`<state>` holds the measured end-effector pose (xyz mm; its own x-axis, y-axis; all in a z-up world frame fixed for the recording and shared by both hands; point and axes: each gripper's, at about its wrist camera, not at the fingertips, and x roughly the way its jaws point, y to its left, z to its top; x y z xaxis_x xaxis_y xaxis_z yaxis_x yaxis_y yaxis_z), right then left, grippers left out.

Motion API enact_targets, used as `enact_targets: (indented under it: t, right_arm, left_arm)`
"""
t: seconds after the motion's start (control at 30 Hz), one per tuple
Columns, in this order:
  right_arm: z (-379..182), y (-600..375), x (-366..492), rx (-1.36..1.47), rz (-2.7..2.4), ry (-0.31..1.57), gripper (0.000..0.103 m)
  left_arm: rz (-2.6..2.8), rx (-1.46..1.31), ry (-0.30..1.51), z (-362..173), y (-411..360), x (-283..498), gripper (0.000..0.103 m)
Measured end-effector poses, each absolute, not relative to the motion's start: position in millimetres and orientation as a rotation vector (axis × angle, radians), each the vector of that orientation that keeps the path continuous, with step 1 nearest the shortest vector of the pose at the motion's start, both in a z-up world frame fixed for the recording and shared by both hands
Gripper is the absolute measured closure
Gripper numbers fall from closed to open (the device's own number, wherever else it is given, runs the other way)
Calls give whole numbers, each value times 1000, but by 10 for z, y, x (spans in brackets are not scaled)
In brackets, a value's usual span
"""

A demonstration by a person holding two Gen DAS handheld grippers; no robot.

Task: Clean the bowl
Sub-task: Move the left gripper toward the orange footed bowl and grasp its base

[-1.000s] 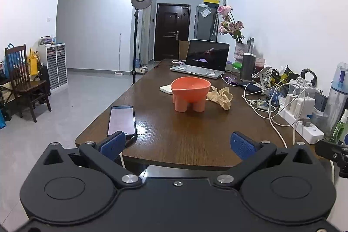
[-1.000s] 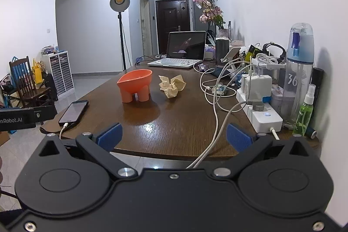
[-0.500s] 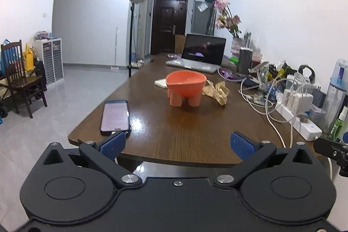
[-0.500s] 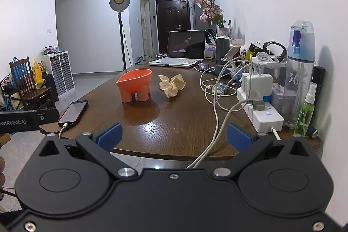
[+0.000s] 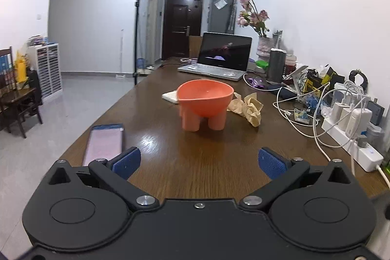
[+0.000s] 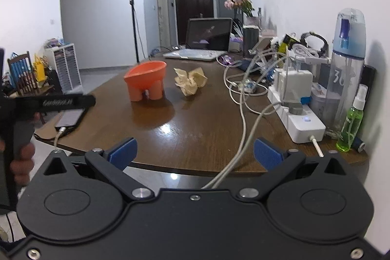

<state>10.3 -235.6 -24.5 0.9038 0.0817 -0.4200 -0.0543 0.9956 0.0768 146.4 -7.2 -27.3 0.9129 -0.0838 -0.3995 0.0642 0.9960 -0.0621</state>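
An orange bowl [image 5: 204, 102] on stubby legs stands in the middle of the brown wooden table [image 5: 195, 162]. In the right wrist view the same bowl [image 6: 145, 79] sits left of centre. A crumpled beige paper [image 5: 247, 107] lies just to its right, and that paper [image 6: 190, 81] is in the right wrist view too. My left gripper [image 5: 198, 160] is open over the near part of the table, a short way from the bowl, with nothing between its blue pads. My right gripper [image 6: 193, 150] is open at the table's near edge, above a white cable.
A phone [image 5: 103, 143] lies at the near left edge, a white napkin [image 5: 170, 96] behind the bowl, a laptop [image 5: 218, 57] at the far end. Along the right wall are cables, chargers and a power strip [image 6: 298, 113], a water bottle [image 6: 347, 60] and a green spray bottle [image 6: 352, 121]. A hand [image 6: 20, 157] grips the left tool.
The left gripper has moved forward over the table, so the bowl looks nearer and larger. The right gripper has crept slightly forward. Both stay open.
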Motion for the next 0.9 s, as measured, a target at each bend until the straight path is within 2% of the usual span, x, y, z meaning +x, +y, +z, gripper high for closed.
enact_targets:
  t: [0.47, 0.9]
  right_arm:
    - [-394, -2477, 522, 71, 38, 530, 1]
    - [-524, -2633, 737, 105, 10, 576, 1]
  left_arm:
    - [91, -56, 398, -645, -636, 2776, 0]
    - [135, -91, 533, -889, -667, 3669, 0]
